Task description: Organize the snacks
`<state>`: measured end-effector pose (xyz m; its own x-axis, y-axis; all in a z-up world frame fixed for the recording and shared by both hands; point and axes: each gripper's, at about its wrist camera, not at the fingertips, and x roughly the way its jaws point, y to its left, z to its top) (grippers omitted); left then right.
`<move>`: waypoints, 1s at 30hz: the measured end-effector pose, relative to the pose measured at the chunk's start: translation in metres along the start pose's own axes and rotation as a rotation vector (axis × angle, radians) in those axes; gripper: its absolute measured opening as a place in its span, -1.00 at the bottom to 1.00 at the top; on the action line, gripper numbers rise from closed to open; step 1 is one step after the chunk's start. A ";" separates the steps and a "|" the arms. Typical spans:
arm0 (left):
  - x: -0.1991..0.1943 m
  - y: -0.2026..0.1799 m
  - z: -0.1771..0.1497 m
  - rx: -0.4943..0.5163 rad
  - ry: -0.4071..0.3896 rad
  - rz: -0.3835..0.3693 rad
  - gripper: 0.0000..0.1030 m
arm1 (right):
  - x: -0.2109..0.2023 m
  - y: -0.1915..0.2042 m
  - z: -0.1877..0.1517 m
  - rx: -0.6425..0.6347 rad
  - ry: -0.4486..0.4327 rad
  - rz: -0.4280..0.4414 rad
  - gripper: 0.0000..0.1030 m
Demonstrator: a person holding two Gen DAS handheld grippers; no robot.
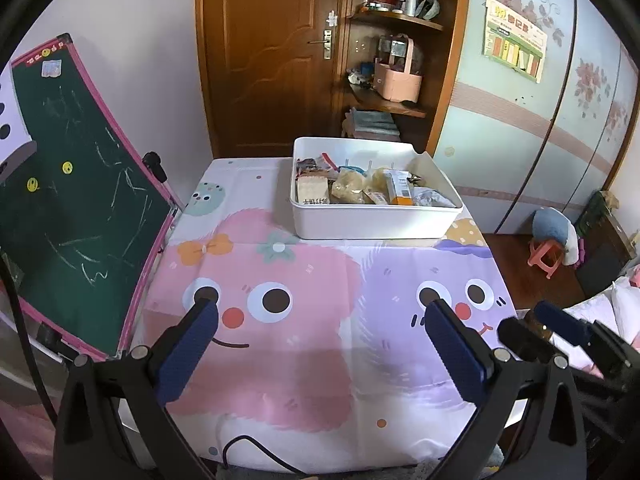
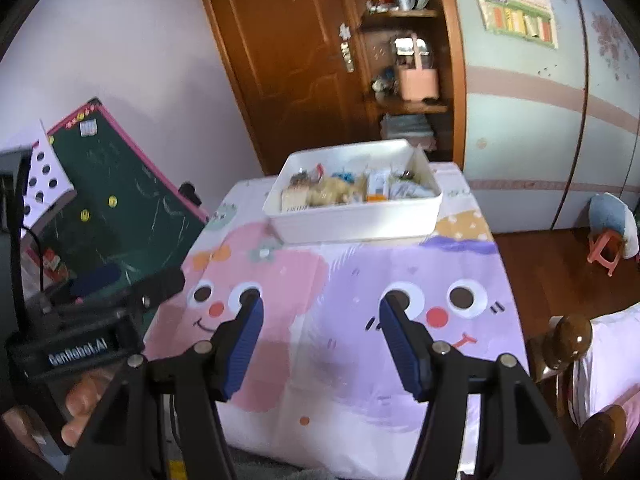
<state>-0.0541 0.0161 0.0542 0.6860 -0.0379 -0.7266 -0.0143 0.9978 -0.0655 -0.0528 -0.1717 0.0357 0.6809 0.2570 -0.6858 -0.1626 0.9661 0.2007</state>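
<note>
The snacks (image 1: pixel 360 188), a mixed lot of clear bags, an orange-and-white carton and small wrapped packets, all sit inside the white rectangular plastic bin (image 1: pixel 372 220). That bin stands at the far end of the surface (image 1: pixel 304 368), which is draped in a cartoon-monster cloth of pink and purple. On the near side of the bin the cloth lies bare; no packet shows loose on it in either view, so the gathering looks finished, or close to it. Whether the packets inside the bin are sorted into any order cannot be told from here; they look packed in rows but partly jumbled

The left tongs (image 1: pixel 322 308) stand wide with nothing between the blue pads, hovering over the near part of the cloth, well short of the bin. The right tongs (image 2: pixel 320 304) stand partly apart and likewise carry nothing, also well short of the bin. Both point toward the bin. What may be left, by my reading, is tidying inside the bin
</note>
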 end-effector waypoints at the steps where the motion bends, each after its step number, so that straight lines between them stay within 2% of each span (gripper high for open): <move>1: 0.000 -0.001 -0.001 0.000 -0.002 0.004 0.99 | 0.002 0.002 -0.001 -0.006 0.004 0.002 0.18; 30: 0.021 -0.004 -0.009 0.011 0.050 -0.003 0.99 | 0.010 -0.002 -0.002 -0.001 0.012 -0.008 0.18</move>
<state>-0.0463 0.0105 0.0336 0.6489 -0.0434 -0.7596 -0.0042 0.9982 -0.0606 -0.0472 -0.1706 0.0276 0.6735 0.2492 -0.6959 -0.1579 0.9682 0.1938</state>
